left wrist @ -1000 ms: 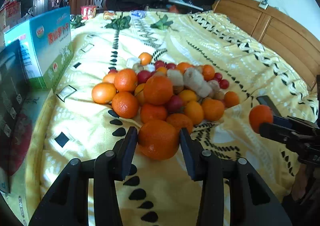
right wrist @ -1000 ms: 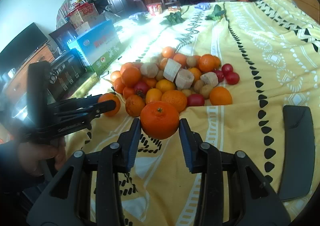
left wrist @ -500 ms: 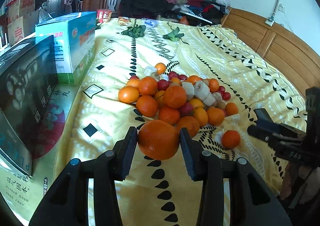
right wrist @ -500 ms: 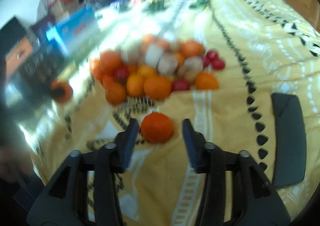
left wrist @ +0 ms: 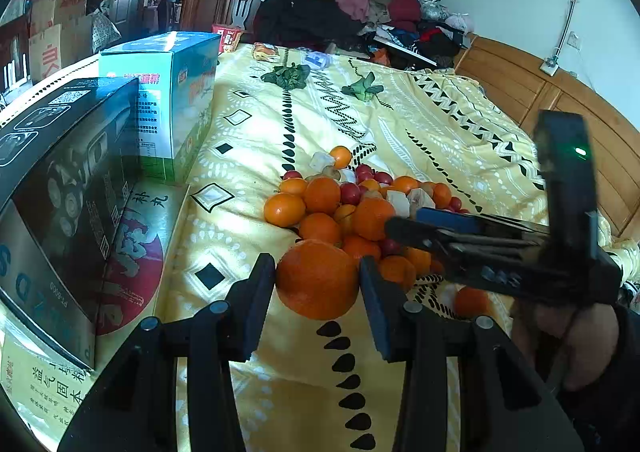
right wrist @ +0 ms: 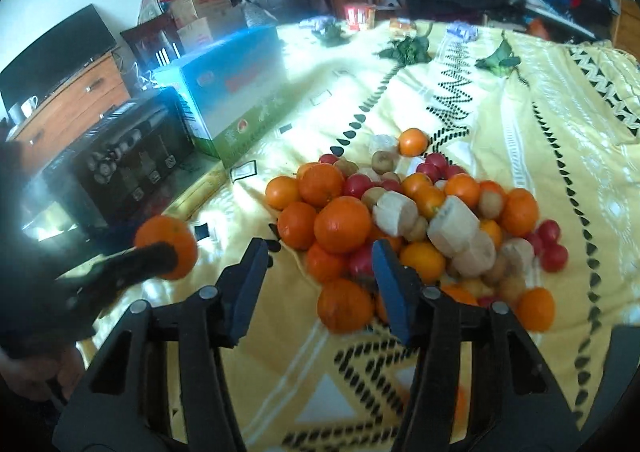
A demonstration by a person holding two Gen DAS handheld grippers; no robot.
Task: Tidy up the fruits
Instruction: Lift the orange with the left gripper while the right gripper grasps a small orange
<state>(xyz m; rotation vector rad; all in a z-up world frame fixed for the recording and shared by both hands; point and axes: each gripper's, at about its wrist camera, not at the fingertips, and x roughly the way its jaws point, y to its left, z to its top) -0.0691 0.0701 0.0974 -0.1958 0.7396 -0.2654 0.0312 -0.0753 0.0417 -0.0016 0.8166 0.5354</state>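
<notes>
The left claw (left wrist: 318,278) is squeezing a big orange (left wrist: 317,279) above the bed (left wrist: 440,124), just short of the fruit pile (right wrist: 404,220). The right claw (right wrist: 320,266) is hanging empty over the pile's near edge, its jaws having just been closing partway, part open.

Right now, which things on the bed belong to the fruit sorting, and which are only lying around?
For the job:
- orange held in the left gripper
- fruit pile
- lone orange beside the pile
- right gripper, nothing between its fingers

Just lying about:
- teal box
- black box
- clothes heap
- green leaves
</notes>
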